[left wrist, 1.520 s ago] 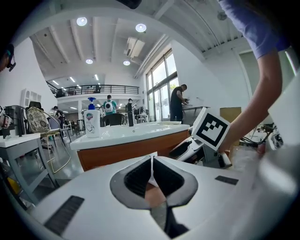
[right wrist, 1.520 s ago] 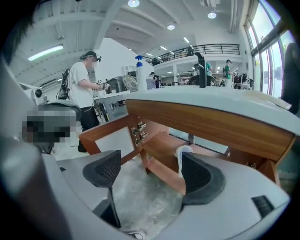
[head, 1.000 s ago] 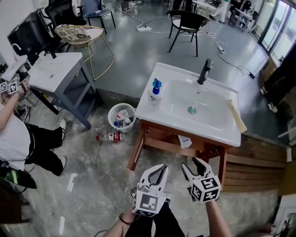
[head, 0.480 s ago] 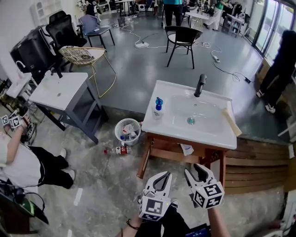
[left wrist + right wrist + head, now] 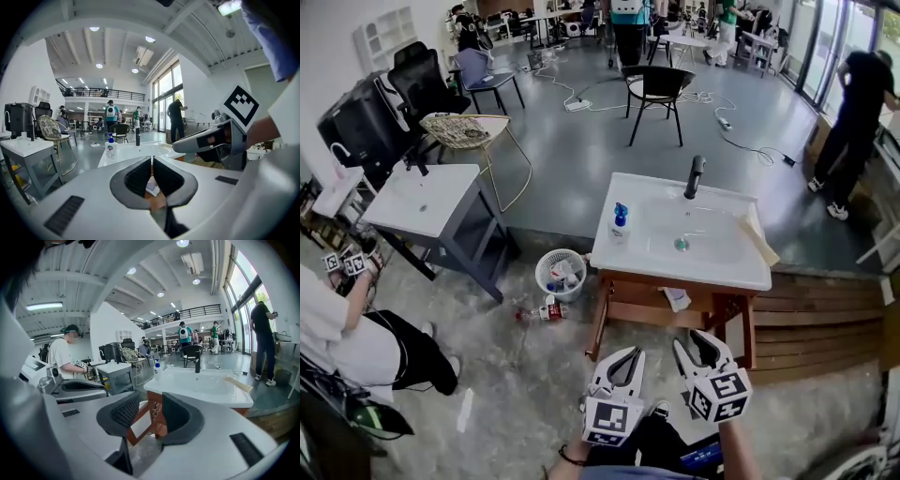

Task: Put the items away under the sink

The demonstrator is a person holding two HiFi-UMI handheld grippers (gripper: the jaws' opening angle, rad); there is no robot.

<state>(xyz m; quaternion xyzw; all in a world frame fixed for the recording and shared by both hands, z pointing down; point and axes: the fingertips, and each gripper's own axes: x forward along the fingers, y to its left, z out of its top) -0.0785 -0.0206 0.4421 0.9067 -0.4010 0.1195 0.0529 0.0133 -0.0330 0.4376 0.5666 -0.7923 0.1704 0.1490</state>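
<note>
Both grippers empty, short of the sink

My L gripper [image 5: 626, 356] has jaws nearly together, nothing betw. them. R gripper [image 5: 695, 341] is part open, just been closing, also empty. Soap bottle [image 5: 620, 223] stands on sink [image 5: 741, 274] left edge, well ahead of both.

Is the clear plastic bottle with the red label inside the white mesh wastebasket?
No, the clear plastic bottle with the red label lies on the floor just outside the white mesh wastebasket.
</note>
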